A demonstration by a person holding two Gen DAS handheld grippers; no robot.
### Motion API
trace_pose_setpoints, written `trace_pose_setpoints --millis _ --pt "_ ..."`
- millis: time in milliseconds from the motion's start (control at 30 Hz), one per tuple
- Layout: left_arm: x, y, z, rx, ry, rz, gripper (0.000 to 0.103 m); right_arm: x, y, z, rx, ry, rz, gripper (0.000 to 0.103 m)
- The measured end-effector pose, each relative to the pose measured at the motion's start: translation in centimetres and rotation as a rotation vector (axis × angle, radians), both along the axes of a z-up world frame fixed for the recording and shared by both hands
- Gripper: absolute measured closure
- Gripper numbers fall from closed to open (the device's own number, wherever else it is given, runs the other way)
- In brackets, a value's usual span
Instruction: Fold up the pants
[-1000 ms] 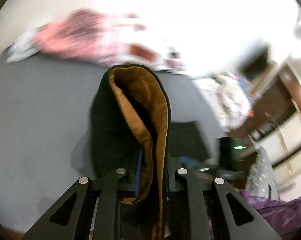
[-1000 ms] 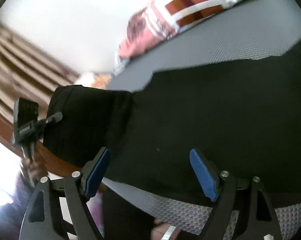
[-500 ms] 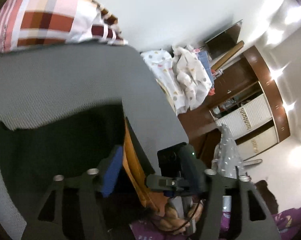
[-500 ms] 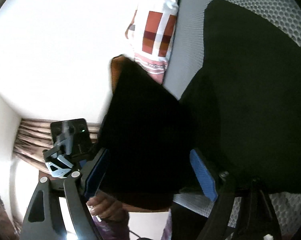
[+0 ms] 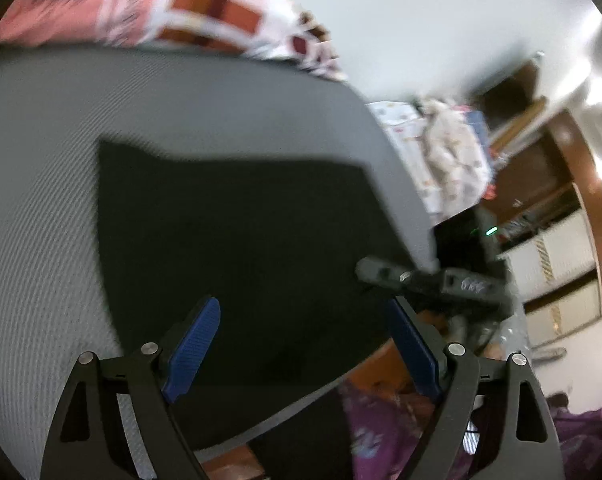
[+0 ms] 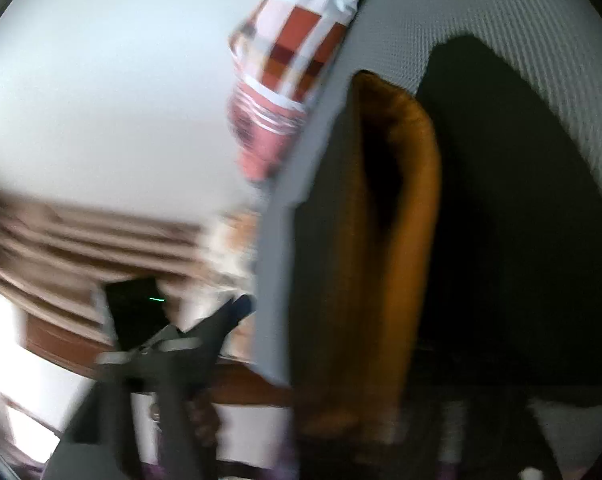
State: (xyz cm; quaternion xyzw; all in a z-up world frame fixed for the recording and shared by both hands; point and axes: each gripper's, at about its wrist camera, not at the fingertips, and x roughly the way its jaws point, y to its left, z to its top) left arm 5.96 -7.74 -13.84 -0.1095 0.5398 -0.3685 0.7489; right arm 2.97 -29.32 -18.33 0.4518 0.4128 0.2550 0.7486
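Observation:
The black pants lie flat on the grey mesh bed cover. My left gripper is open and empty, its blue pads spread above the near edge of the pants. In the right wrist view a fold of the pants with orange-brown lining stands up right in front of the camera and hides the right gripper's own fingers. The rest of the black pants lie beyond. The left gripper shows blurred at lower left there. The right gripper's body shows in the left wrist view.
A red, white and pink checked blanket lies at the far edge of the bed, also in the right wrist view. Piled printed cloth and brown wooden cabinets stand to the right. Brown curtains hang left.
My left gripper let go of the orange-lined fold and opened wide over the flat pants. The right wrist view now has the orange-lined fold close in front, hiding its blue pads.

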Motion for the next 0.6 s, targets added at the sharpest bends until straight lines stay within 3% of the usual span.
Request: trace_pose_setpoints --millis 100,267,467,600 --pt "-0.1 2.2 -1.6 -0.002 0.045 0.074 0.018 0.7 -0.5 1.4 -0.053 -0.009 -0.004 0.085" --pt "-0.4 2.3 -1.7 0.018 0.011 0.086 0.018 0.0 -2.7 4.1 -0.056 -0.123 -0.032 0.085" --pt "-0.4 -0.6 -3.3 0.099 0.012 0.048 0.018 -1.6 -7.0 -1.3 -0.013 -0.001 -0.105 0.085" --pt "-0.7 -1.8 -3.6 0.146 -0.022 0.021 0.018 -2.6 -7.7 -2.0 0.038 -0.023 -0.127 0.085"
